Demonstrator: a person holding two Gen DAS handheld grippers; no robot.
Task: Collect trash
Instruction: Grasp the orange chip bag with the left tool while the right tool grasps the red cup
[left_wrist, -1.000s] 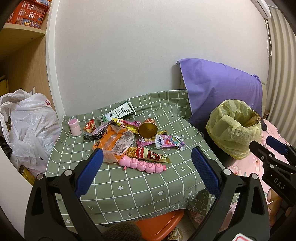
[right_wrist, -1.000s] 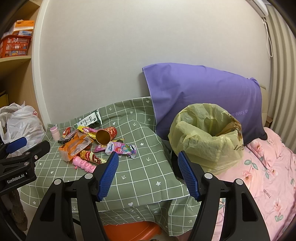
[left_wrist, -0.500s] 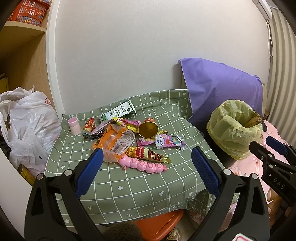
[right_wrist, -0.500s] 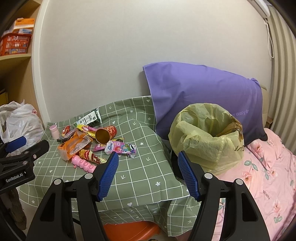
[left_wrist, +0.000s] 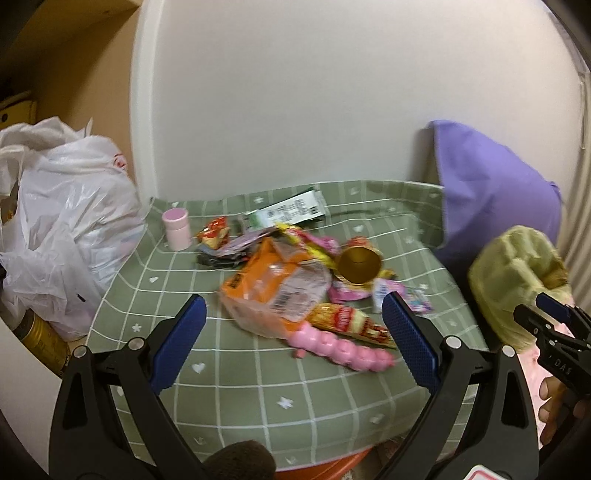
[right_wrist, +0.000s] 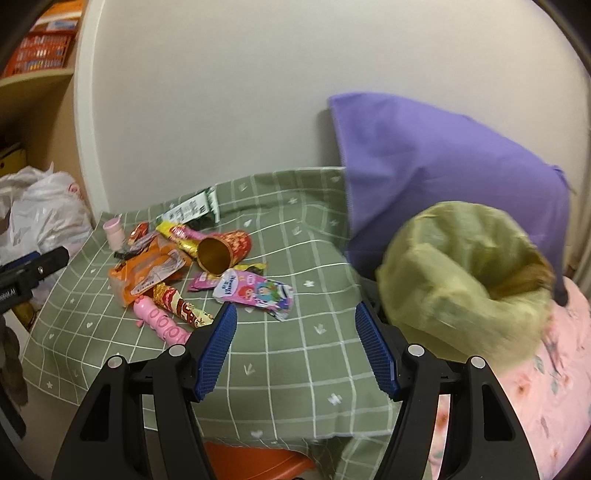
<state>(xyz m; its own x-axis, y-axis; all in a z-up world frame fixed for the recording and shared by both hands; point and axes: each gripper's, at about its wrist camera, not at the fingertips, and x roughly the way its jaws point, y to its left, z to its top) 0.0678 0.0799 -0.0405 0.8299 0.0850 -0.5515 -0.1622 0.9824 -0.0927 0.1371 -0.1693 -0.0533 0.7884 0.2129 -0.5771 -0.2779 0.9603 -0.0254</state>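
Both the left claw (left_wrist: 293, 332) and right claw (right_wrist: 293, 345) hung spread and empty, the wrappers (right_wrist: 255, 291) at frame centre uncollected on the desk (right_wrist: 295, 369), the yellow bag (right_wrist: 461, 280) at right waiting.

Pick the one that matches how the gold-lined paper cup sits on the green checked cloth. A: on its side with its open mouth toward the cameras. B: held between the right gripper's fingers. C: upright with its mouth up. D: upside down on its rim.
A: the paper cup lies tipped on its side among the wrappers, its gold inside facing the cameras, and the right gripper is open and holds nothing.
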